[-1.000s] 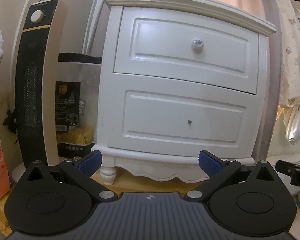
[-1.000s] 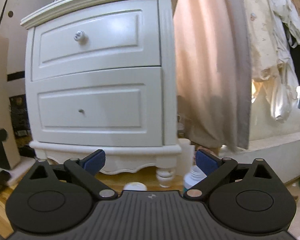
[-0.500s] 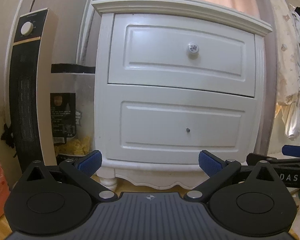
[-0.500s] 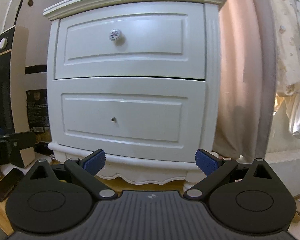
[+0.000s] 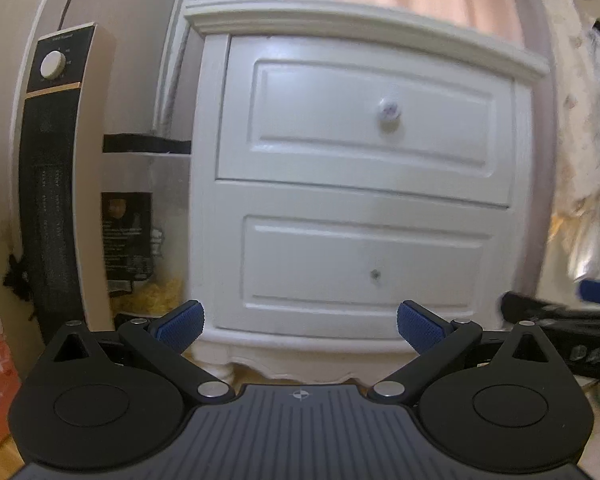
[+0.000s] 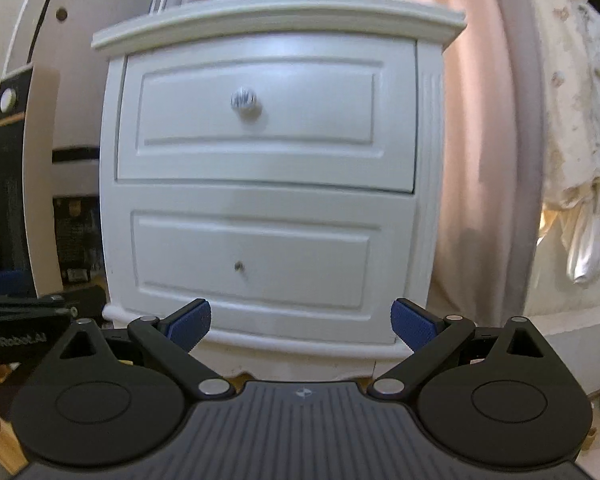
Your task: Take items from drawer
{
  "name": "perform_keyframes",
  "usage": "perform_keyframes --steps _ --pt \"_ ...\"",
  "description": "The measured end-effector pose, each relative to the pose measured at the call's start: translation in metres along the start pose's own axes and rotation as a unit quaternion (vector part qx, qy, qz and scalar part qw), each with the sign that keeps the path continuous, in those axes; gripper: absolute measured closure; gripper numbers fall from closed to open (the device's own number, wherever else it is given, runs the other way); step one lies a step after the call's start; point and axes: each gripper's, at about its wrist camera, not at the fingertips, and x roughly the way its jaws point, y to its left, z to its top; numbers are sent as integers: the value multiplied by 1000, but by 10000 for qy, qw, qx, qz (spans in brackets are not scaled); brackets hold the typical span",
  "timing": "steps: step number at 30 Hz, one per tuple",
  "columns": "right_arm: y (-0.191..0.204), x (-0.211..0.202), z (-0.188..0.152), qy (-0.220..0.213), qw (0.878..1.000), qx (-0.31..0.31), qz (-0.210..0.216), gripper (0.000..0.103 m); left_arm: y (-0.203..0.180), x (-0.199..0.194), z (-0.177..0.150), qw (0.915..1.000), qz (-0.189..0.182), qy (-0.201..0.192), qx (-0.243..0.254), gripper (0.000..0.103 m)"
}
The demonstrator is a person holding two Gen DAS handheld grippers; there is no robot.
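Nearest in each wrist view is the gripper itself. The left gripper (image 5: 299, 322) has its blue pads spread wide apart with nothing between them, and the right gripper (image 6: 301, 320) stands the same way, wide apart and empty.

At the right edge of the left view, part of the other tool is seen, blurred, with white letters "DAS" that are cut off. At the left edge of the right view, the black body of the left tool carries writing that looks like "Gen Robot.AI"; the first letters are hard to read.

Behind the pads stands the white nightstand (image 5: 204, 216). Its top drawer (image 5: 364, 120) is closed and has a round knob (image 5: 389, 110). The lower drawer (image 5: 360, 268) is also closed and shows only a small dark stud (image 5: 375, 274). Whatever is inside is hidden.

To the left, a tall heater (image 5: 54, 184) with a dial stands beside a bag (image 5: 127, 240) whose label is too blurred to read. Farthest back hangs a pink curtain (image 6: 480, 120).
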Motion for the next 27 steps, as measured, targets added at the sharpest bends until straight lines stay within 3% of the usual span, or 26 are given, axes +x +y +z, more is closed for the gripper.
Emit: perform_keyframes --steps 5,15,27 --pt "3 -10 6 -161 9999 30 19 0 -4 -10 7 9993 83 -258 244 0" --pt "7 -17 13 -303 9993 -5 -203 0 -1 -1 11 9999 32 -8 150 0" --pt "7 -18 12 -305 9995 15 -129 0 -4 1 9 9997 104 1 206 0"
